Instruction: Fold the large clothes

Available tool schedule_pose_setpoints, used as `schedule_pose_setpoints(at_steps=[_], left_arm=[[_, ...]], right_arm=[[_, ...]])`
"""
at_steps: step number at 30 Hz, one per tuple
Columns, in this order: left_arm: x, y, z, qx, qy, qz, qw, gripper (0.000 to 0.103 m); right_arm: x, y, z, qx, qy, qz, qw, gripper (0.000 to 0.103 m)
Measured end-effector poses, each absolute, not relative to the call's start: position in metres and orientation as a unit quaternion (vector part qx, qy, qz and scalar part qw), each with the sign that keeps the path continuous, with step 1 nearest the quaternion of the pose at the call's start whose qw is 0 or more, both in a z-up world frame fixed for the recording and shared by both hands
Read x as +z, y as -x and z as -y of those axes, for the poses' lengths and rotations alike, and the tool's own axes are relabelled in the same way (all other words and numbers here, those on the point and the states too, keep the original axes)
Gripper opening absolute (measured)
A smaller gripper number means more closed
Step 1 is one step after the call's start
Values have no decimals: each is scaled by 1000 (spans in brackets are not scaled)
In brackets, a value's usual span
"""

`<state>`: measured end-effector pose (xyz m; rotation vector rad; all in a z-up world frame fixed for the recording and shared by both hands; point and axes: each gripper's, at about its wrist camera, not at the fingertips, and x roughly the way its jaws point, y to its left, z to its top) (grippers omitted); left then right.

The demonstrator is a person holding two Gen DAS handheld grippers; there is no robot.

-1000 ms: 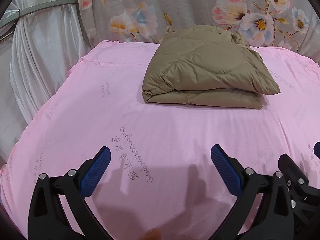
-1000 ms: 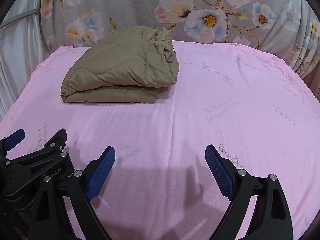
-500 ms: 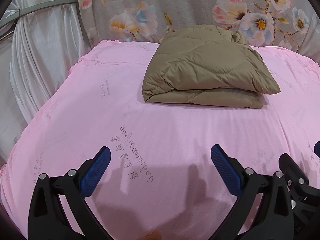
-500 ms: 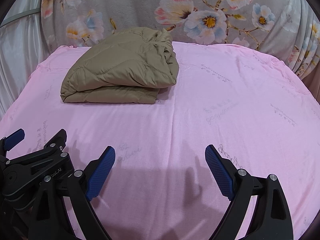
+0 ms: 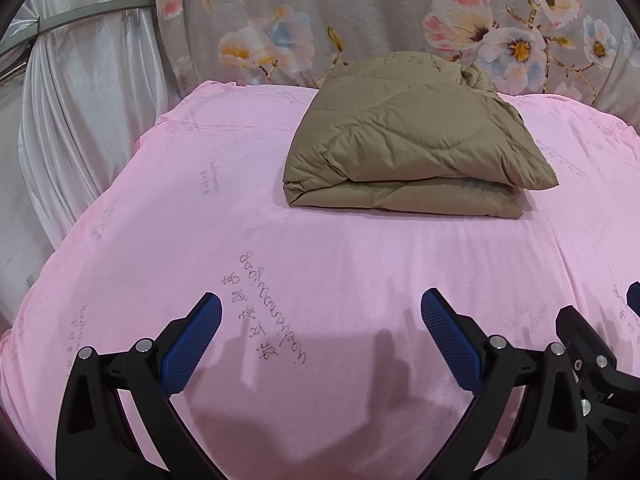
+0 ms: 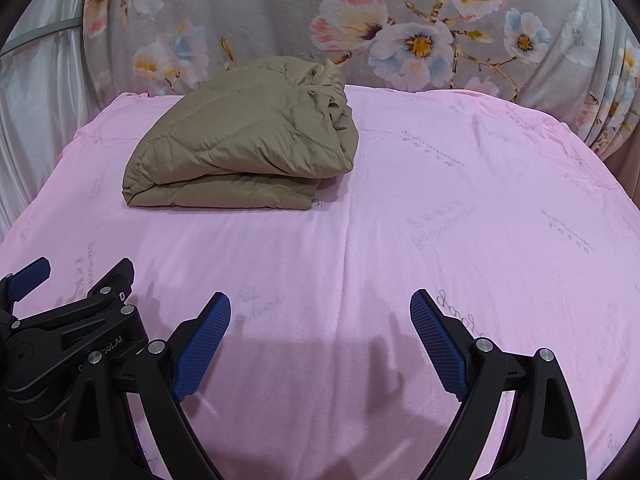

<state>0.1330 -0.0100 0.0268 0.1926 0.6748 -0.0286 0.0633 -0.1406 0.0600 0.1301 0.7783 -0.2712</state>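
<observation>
A tan quilted padded garment (image 5: 408, 140) lies folded into a thick rectangular bundle at the far side of the pink sheet (image 5: 320, 264); it also shows in the right wrist view (image 6: 248, 144), far left. My left gripper (image 5: 320, 312) is open and empty, low over the near part of the sheet, well short of the bundle. My right gripper (image 6: 320, 312) is open and empty too, beside the left one, whose black body shows in the right wrist view (image 6: 72, 332). Neither gripper touches the garment.
A grey floral fabric (image 6: 360, 28) rises behind the surface. White curtain (image 5: 72, 120) hangs at the left edge. The sheet drops off at the left side (image 5: 24, 320) and right side (image 6: 616, 184).
</observation>
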Motion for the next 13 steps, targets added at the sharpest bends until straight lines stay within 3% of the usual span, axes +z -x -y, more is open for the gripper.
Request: schedule_pose_setpoints(at_steps=[13], left_arm=[[27, -132, 13, -15, -96, -330, 939, 96]], right_arm=[[62, -63, 142, -133, -62, -378, 914, 89]])
